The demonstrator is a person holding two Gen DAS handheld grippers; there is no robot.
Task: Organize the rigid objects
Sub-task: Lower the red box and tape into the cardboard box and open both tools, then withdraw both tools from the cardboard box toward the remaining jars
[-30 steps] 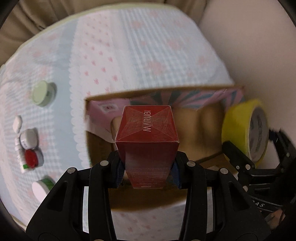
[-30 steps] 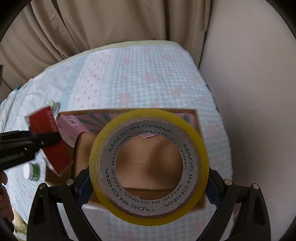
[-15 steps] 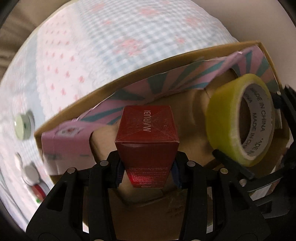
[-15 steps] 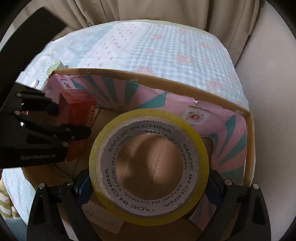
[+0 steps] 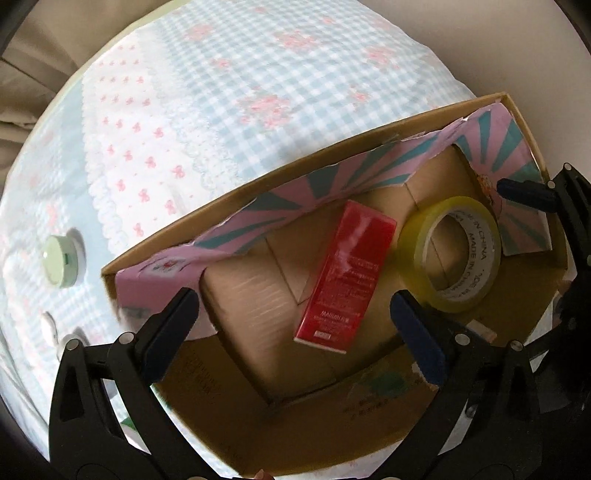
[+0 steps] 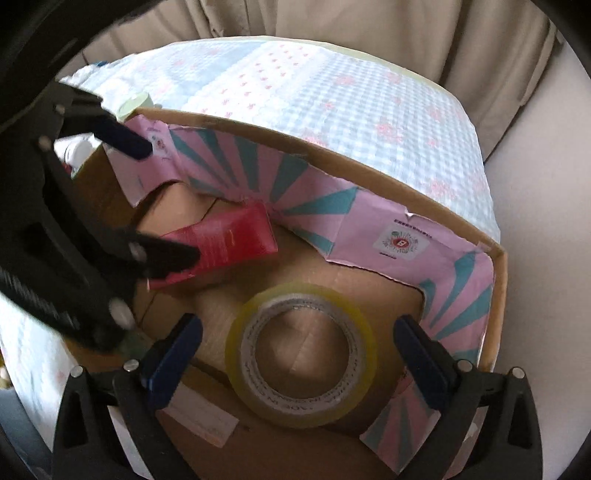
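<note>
A red carton (image 5: pixel 347 273) lies loose on the floor of the cardboard box (image 5: pixel 258 181), leaning toward the pink-and-teal lining. My left gripper (image 5: pixel 295 299) hangs above it, jaws opening wide, pads clear of the carton. A yellow tape roll (image 6: pixel 310 410) lies flat on the floor of the box (image 6: pixel 332 155). Above the roll my right gripper (image 6: pixel 298 323) has its jaws opening, and neither pad touches it. In the right wrist view the red carton (image 6: pixel 236 240) shows beside my left gripper (image 6: pixel 168 203). In the left wrist view the tape roll (image 5: pixel 454 254) sits right of the carton.
The box stands on a blue checked cloth (image 5: pixel 258 74) with pink bows. A green-lidded jar (image 5: pixel 61 260) and small white items (image 5: pixel 48 321) lie left of the box. A beige curtain (image 6: pixel 332 22) hangs behind, and a pale wall (image 6: pixel 546 184) is close on the right.
Both grippers sank into the box and opened. The red carton dropped from the left jaws and lies on its side. The tape roll left the right jaws and lies flat.
</note>
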